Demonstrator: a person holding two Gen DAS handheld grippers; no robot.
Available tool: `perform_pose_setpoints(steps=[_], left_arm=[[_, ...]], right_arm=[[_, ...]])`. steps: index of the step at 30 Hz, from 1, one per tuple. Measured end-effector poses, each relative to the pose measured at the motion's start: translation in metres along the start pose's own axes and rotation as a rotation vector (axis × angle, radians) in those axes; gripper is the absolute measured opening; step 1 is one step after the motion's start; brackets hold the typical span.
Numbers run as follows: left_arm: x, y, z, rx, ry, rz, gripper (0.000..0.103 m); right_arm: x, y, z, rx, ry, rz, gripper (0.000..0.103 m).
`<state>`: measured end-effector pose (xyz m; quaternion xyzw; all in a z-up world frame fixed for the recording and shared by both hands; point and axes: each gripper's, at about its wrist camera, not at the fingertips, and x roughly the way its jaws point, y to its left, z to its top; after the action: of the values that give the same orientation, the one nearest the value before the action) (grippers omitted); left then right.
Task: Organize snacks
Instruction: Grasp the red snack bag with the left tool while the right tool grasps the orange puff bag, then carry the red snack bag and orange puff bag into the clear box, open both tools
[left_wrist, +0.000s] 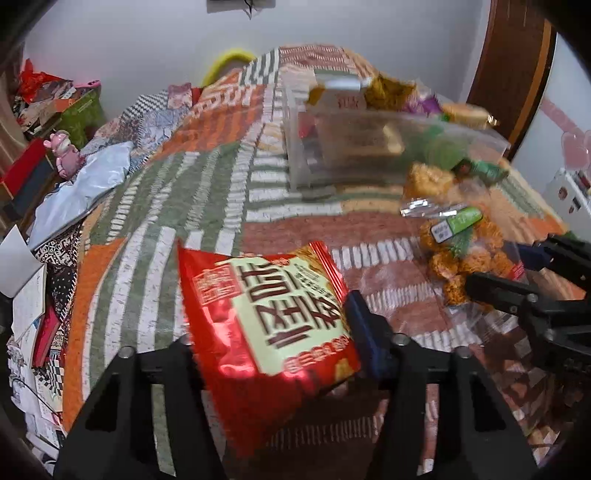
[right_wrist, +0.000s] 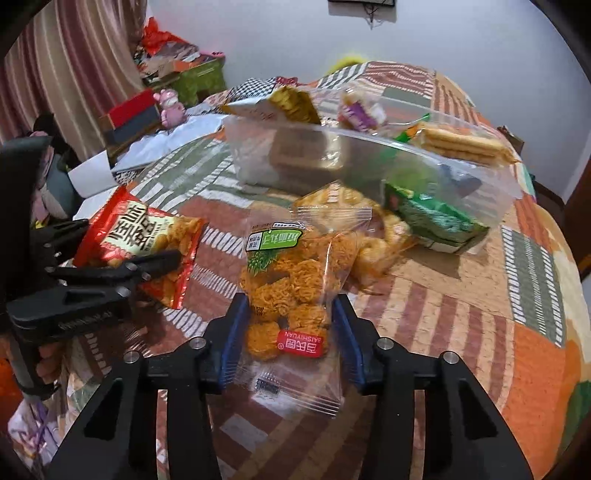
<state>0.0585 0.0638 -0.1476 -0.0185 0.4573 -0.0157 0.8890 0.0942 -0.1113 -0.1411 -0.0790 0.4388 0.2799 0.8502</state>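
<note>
My left gripper (left_wrist: 273, 328) is shut on a red snack bag (left_wrist: 266, 314) and holds it above the patchwork bedspread; the bag also shows in the right wrist view (right_wrist: 136, 243). My right gripper (right_wrist: 290, 325) has its jaws around a clear bag of orange noodle clusters (right_wrist: 291, 280), touching its sides. That bag shows in the left wrist view (left_wrist: 461, 251) beside the right gripper (left_wrist: 517, 266). A clear plastic box (right_wrist: 332, 158) holding snacks stands behind; it also shows in the left wrist view (left_wrist: 369, 147).
A green packet (right_wrist: 436, 218), a second clear bag of puffed snacks (right_wrist: 373, 221) and a biscuit pack (right_wrist: 461, 144) lie by the box. Boxes, a pink figurine (right_wrist: 171, 107) and papers crowd the bed's left side. A wooden door (left_wrist: 513, 62) is at far right.
</note>
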Motion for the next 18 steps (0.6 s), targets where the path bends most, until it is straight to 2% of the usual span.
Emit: perform_pose_setpoints(steps=[3,11,18], left_arm=[[-0.009,0.003,0.005,-0.025,-0.016,-0.036,0.046],[-0.024,-0.018,0.003,0.034,-0.055,-0.029,0.046],[-0.046,-0.023,0.020,0.034,-0.120,-0.034,0.046]], right_arm=[[-0.004,-0.004,-0.001,0.015,-0.010,0.005,0.038],[-0.023,-0.009,0.001,0.031,-0.066,0.008,0.034],[-0.045,-0.017,0.012,0.051,-0.136,0.003,0.034]])
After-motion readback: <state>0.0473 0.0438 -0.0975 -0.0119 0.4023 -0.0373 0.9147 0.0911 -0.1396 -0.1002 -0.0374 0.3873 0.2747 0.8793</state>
